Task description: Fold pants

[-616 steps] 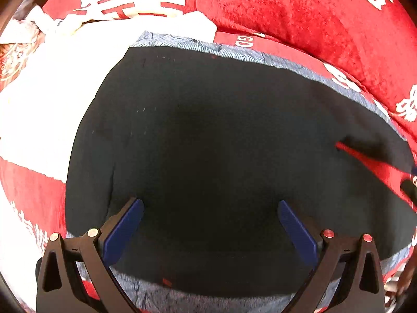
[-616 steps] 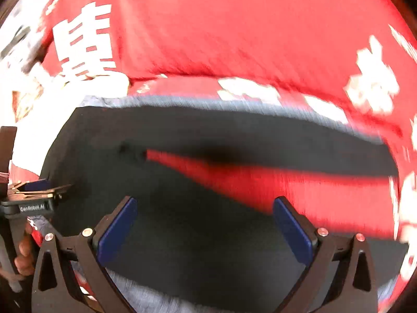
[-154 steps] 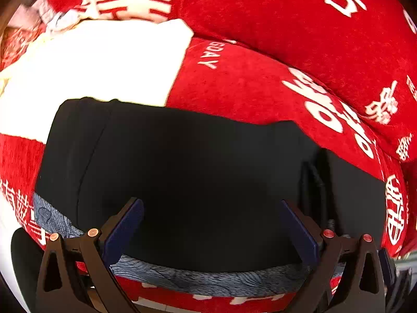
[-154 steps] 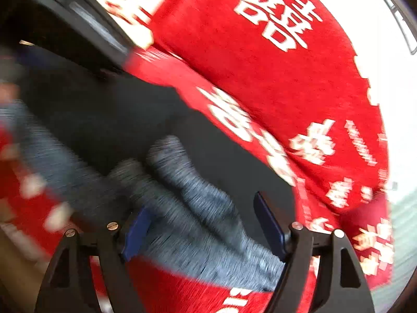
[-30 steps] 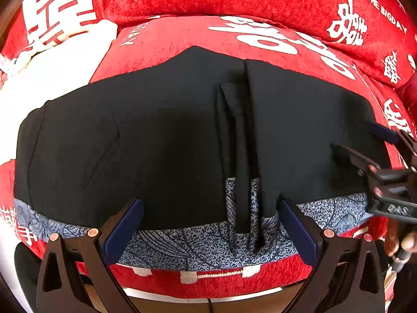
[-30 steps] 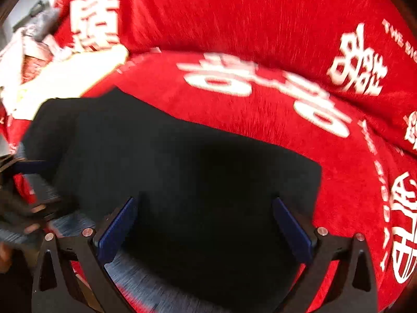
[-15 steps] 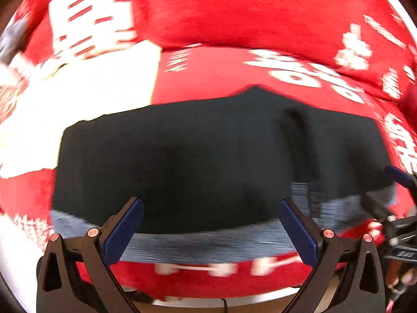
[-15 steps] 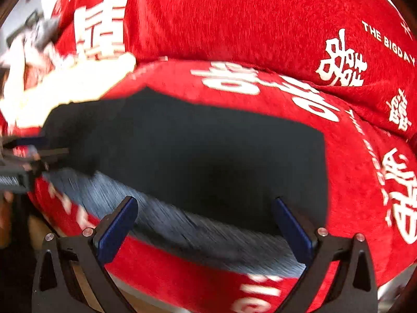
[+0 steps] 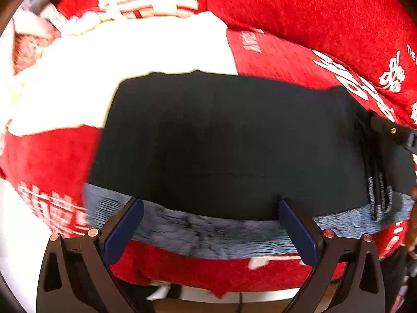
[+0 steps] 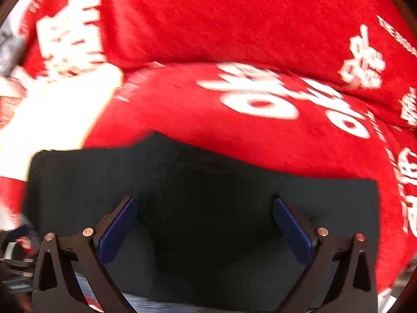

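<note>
The black pants (image 9: 229, 143) lie folded flat on a red sofa seat, with their grey-blue patterned waistband (image 9: 208, 229) along the near edge. My left gripper (image 9: 211, 208) is open and empty, its fingers over the waistband. The right gripper's black body shows at the right edge of the left wrist view (image 9: 396, 133), over a bunched fold. In the right wrist view the pants (image 10: 208, 182) fill the lower half. My right gripper (image 10: 206, 206) is open and empty just above the black cloth.
The red sofa seat (image 9: 286, 57) carries white characters, and a red back cushion (image 10: 234, 13) rises behind it. A white cloth (image 9: 130, 60) lies at the back left of the seat. The sofa's front edge (image 9: 208, 279) is just below the waistband.
My left gripper has moved closer and to the left, over the waistband. My right gripper has dropped lower, onto the right part of the pants. Both views are blurred from motion.
</note>
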The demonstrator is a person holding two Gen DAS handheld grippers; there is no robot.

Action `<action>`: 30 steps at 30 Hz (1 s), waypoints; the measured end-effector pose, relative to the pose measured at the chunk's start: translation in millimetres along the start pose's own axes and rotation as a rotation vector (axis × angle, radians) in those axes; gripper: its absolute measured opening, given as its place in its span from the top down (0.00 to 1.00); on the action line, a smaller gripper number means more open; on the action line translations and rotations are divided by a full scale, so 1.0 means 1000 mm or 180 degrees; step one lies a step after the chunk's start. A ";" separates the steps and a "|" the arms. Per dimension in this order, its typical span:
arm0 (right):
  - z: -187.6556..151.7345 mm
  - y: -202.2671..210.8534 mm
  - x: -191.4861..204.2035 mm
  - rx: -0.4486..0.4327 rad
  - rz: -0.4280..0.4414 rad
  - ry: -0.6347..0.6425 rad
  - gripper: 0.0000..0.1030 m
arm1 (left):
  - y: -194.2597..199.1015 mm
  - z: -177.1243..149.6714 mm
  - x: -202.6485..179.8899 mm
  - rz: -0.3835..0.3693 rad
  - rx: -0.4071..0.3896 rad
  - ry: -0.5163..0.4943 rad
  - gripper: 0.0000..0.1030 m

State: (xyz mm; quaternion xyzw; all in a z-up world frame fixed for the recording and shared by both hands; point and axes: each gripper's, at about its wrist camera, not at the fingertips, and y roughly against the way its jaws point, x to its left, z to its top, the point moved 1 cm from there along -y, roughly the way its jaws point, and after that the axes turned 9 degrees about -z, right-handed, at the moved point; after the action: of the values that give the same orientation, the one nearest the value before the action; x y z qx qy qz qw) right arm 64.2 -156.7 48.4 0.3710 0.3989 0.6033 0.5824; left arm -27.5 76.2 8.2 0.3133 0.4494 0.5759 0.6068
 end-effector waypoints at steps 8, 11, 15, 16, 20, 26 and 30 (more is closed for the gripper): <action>0.008 -0.017 0.114 0.0225 0.0486 0.1267 0.00 | -0.007 -0.006 0.048 -0.0152 0.0098 0.0115 0.00; 0.010 -0.025 0.144 0.0329 0.0654 0.1670 0.00 | -0.009 -0.013 0.065 -0.0294 0.0110 0.0199 0.00; 0.012 -0.038 0.178 0.0376 0.0730 0.2323 0.00 | -0.009 -0.022 0.074 -0.0355 0.0092 0.0039 0.00; 0.015 -0.042 0.183 0.0426 0.0834 0.2442 0.00 | -0.011 -0.024 0.076 -0.0374 0.0112 0.0046 0.00; 0.030 -0.055 0.192 0.0600 0.1111 0.2798 0.00 | -0.014 -0.025 0.088 -0.0489 0.0112 0.0201 0.00; 0.037 -0.068 0.201 0.0812 0.1381 0.3188 0.00 | -0.013 -0.025 0.102 -0.0592 0.0051 0.0303 0.00; 0.032 -0.064 0.210 0.0941 0.1350 0.3337 0.04 | -0.010 -0.022 0.110 -0.0680 0.0029 0.0385 0.00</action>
State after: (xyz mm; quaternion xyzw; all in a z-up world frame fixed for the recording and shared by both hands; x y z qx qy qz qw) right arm 109.7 55.1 -0.6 0.1720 0.6308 0.7477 0.1158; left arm -51.0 179.7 -29.8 0.2311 0.5186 0.5237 0.6351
